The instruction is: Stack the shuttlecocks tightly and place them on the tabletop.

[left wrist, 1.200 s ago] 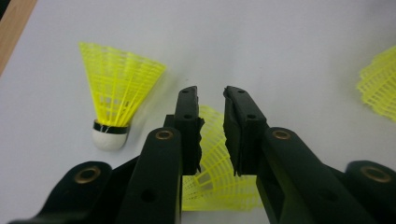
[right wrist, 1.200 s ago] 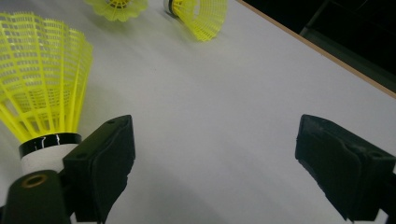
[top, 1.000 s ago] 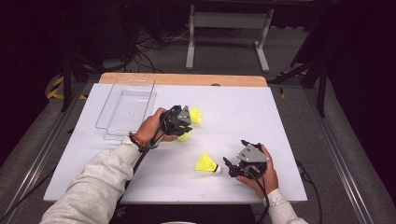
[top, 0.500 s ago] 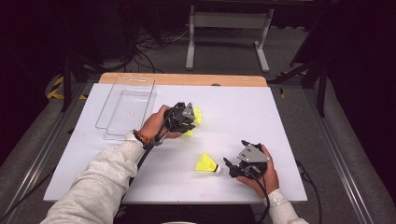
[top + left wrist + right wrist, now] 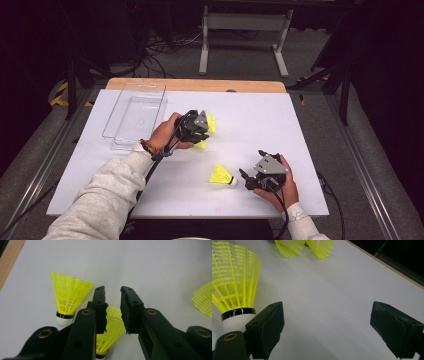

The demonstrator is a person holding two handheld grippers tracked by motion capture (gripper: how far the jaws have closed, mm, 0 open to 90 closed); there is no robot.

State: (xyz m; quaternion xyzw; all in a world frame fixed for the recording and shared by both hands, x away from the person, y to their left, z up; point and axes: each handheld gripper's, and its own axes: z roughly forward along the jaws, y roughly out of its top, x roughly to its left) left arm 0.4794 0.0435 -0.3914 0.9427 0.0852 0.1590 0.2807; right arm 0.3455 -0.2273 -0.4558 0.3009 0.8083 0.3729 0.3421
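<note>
- Little has shifted since the earlier pictures: my left hand has edged slightly toward 1 o'clock over the same pair of shuttlecocks, and my right hand has kept its spot.
- My left gripper (image 5: 113, 293) sits near the middle of the white table (image 5: 310, 125), at 3 o'clock from the clear plastic tray (image 5: 135, 112). Its jaws stand narrowly apart around the skirt of the nearer shuttlecock (image 5: 111, 332); whether the pads truly press the mesh I cannot tell.
- A second shuttlecock (image 5: 68, 296) stands on its cork just beside my left jaw, at 10 o'clock in the left gripper view.
- My right gripper (image 5: 245, 178) rests released, jaws wide, with nothing between them. A third shuttlecock (image 5: 221, 175) lies on its side at 9 o'clock from it, cork toward my jaws, just beside the left pad in the right gripper view.
- I judge these yellow plastic birdies very light, with springy mesh skirts that buckle under squeeze and roll away easily.
- Best hold, I think: the white cork base or the black band above it, closing gently.
</note>
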